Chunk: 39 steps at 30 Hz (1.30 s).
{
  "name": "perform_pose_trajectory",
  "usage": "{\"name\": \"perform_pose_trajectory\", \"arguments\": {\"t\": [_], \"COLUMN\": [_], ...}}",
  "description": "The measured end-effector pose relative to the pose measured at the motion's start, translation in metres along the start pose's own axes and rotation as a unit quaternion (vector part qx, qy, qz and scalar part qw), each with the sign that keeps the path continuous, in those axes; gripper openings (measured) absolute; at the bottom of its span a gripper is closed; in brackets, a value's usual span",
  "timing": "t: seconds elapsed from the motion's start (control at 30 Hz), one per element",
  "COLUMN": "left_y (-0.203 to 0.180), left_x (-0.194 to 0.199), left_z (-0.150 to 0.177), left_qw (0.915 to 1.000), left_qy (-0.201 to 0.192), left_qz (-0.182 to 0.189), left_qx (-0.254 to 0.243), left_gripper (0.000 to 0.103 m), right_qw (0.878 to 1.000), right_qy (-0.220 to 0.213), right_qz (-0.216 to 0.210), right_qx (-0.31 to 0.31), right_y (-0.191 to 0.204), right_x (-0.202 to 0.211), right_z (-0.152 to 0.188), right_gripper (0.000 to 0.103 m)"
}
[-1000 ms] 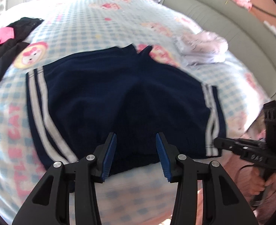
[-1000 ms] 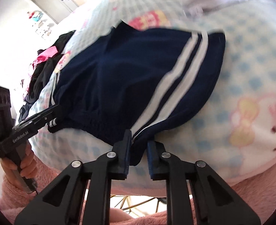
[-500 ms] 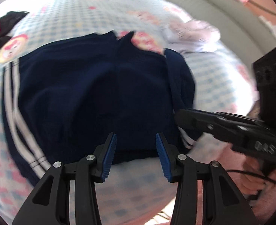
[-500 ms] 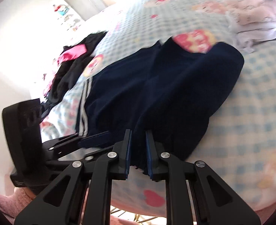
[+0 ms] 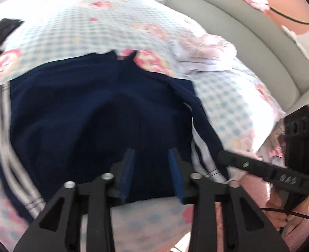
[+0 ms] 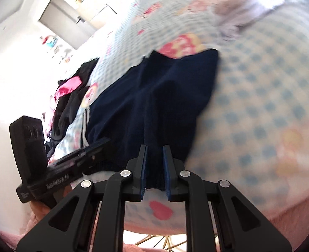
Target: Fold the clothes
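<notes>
Navy shorts (image 5: 95, 121) with white side stripes lie on the checked bed cover (image 5: 74, 21). Their right side is folded over toward the middle. In the right wrist view the shorts (image 6: 154, 96) show as a dark folded mass. My left gripper (image 5: 152, 174) is open, its blue pads over the waistband edge, holding nothing. My right gripper (image 6: 154, 168) has its jaws slightly apart around the waistband edge of the folded side. It also shows in the left wrist view (image 5: 259, 168) at the shorts' striped right edge.
A folded pale pink garment (image 5: 204, 52) lies beyond the shorts at the right. A black and pink clothes pile (image 6: 70, 92) sits at the bed's left. A grey padded headboard (image 5: 249, 33) runs along the right. The bed's near edge is just below the grippers.
My right gripper carried the shorts' right side over toward the middle, then its jaws parted a little. The left gripper stayed open over the waistband.
</notes>
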<state>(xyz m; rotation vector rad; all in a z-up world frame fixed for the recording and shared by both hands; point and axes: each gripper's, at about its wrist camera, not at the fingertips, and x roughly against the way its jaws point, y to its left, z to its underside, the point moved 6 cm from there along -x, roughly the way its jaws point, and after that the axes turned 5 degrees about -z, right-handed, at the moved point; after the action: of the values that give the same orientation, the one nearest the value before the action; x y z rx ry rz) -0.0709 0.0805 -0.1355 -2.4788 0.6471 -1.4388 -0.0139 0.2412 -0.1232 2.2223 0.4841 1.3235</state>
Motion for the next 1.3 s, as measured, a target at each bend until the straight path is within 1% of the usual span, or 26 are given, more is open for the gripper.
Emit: {"name": "perform_pose_trajectory", "arguments": {"t": [0.1, 0.17, 0.23, 0.27, 0.3, 0.4, 0.47, 0.5, 0.6, 0.63, 0.73, 0.77, 0.8, 0.83, 0.87, 0.93, 1.03, 1.13, 1.17, 1.2, 1.23, 1.3], "left_y": [-0.019, -0.023, -0.025, -0.025, -0.025, -0.024, -0.023, -0.023, -0.024, -0.026, -0.032, -0.034, -0.035, -0.036, -0.038, -0.043, -0.053, -0.059, -0.059, -0.061, -0.062, -0.065], "left_x": [-0.015, -0.031, -0.041, -0.042, -0.041, -0.036, -0.028, -0.024, -0.006, -0.002, 0.003, 0.004, 0.004, 0.004, 0.003, 0.003, -0.005, -0.019, -0.023, -0.03, -0.036, -0.033], "left_z": [0.007, 0.017, 0.027, 0.029, 0.029, 0.026, 0.023, 0.022, 0.016, 0.015, 0.015, 0.016, 0.016, 0.016, 0.016, 0.014, 0.015, 0.012, 0.012, 0.011, 0.012, 0.014], "left_qw": [0.9993, 0.9979, 0.9958, 0.9953, 0.9954, 0.996, 0.9969, 0.9974, 0.9989, 0.999, 0.999, 0.9988, 0.9982, 0.9971, 0.996, 0.9949, 0.9933, 0.9912, 0.9905, 0.9899, 0.9891, 0.9877], "left_qy": [0.02, 0.048, 0.066, 0.067, 0.066, 0.068, 0.063, 0.06, 0.045, 0.041, 0.039, 0.041, 0.047, 0.054, 0.059, 0.061, 0.075, 0.094, 0.098, 0.101, 0.104, 0.104], "left_qz": [0.0, -0.01, -0.03, -0.036, -0.036, -0.031, -0.026, -0.021, 0.007, 0.014, 0.017, 0.022, 0.038, 0.053, 0.067, 0.08, 0.088, 0.092, 0.095, 0.099, 0.104, 0.116], "left_qx": [-0.031, -0.043, -0.057, -0.06, -0.059, -0.049, -0.04, -0.033, -0.009, -0.006, -0.012, -0.012, -0.005, 0.002, 0.007, 0.007, -0.007, -0.014, -0.016, -0.014, -0.011, -0.007], "left_gripper": [0.03, 0.03, 0.029, 0.028, 0.028, 0.029, 0.029, 0.029, 0.03, 0.031, 0.031, 0.031, 0.034, 0.036, 0.042, 0.043, 0.043, 0.043, 0.045, 0.049, 0.051, 0.051], "right_qw": [1.0, 0.999, 0.999, 0.999, 0.999, 0.998, 0.999, 0.999, 0.999, 0.999, 0.998, 0.998, 0.997, 0.996, 0.996, 0.994, 0.992, 0.992, 0.992, 0.992, 0.992, 0.992], "right_qy": [0.008, 0.016, 0.026, 0.031, 0.035, 0.057, 0.053, 0.049, 0.044, 0.041, 0.029, 0.025, 0.021, 0.017, 0.011, 0.006, 0.006, 0.015, 0.017, 0.019, 0.021, 0.024], "right_qz": [0.001, -0.004, -0.015, -0.021, -0.022, 0.004, 0.003, 0.002, 0.005, 0.012, 0.043, 0.054, 0.065, 0.075, 0.083, 0.099, 0.115, 0.117, 0.118, 0.119, 0.119, 0.121], "right_qx": [-0.023, -0.031, -0.033, -0.029, -0.023, -0.01, -0.003, -0.001, 0.005, 0.008, 0.023, 0.028, 0.033, 0.038, 0.044, 0.053, 0.057, 0.047, 0.041, 0.031, 0.024, 0.013], "right_y": [-0.016, -0.021, -0.021, -0.02, -0.019, -0.019, -0.016, -0.014, -0.011, -0.011, -0.008, -0.007, -0.006, -0.005, -0.004, -0.004, -0.008, -0.018, -0.025, -0.03, -0.034, -0.04], "right_x": [0.002, -0.001, -0.007, -0.011, -0.017, -0.035, -0.037, -0.037, -0.031, -0.028, -0.013, -0.007, -0.002, 0.004, 0.01, 0.018, 0.024, 0.024, 0.025, 0.025, 0.024, 0.022], "right_z": [0.007, 0.008, 0.008, 0.007, 0.006, 0.006, 0.004, 0.004, 0.004, 0.004, 0.003, 0.003, 0.002, 0.002, 0.002, 0.001, 0.0, 0.003, 0.003, 0.003, 0.004, 0.004], "right_gripper": [0.014, 0.019, 0.041, 0.042, 0.042, 0.042, 0.039, 0.038, 0.038, 0.038, 0.039, 0.039, 0.039, 0.039, 0.039, 0.039, 0.039, 0.039, 0.039, 0.039, 0.039, 0.039]}}
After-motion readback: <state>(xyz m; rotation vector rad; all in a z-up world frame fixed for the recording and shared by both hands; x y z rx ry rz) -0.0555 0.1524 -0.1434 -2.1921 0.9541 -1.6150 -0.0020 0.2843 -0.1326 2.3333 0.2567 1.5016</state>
